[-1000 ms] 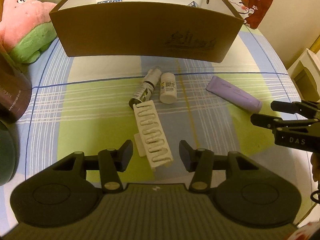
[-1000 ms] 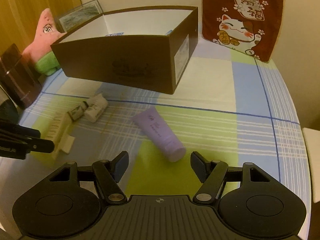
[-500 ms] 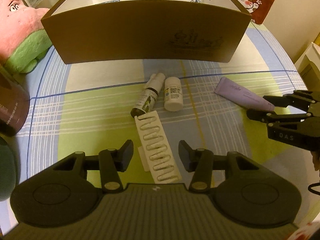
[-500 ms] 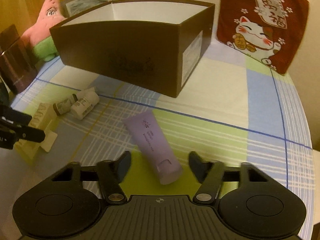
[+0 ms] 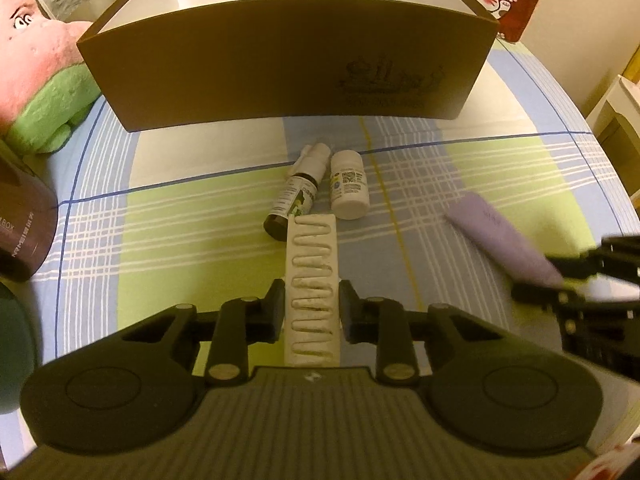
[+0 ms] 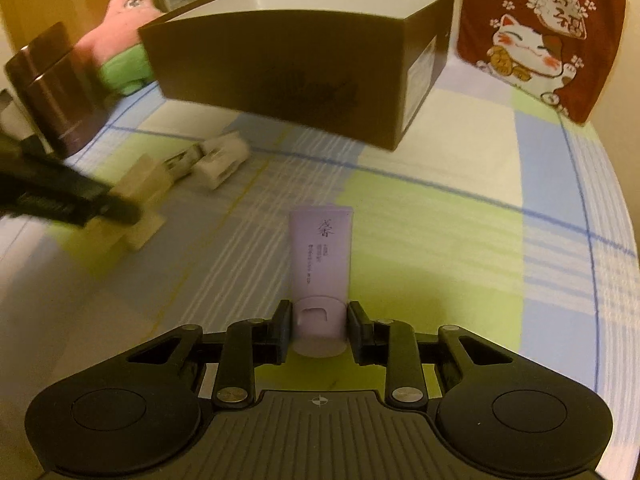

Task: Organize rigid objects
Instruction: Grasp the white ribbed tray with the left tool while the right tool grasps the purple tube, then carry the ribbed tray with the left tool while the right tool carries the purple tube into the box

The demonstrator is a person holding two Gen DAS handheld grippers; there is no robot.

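A checked cloth of green, blue and cream squares covers the table, and a brown cardboard box with a white inside stands on it. In front of the box lie a dark dropper bottle and a white pill bottle, side by side. Nearer than these, the left gripper pinches a white ridged block between its fingers. The right gripper clamps the cap end of a lilac tube. A pink plush sits left of the box, a red cat cloth to its right.
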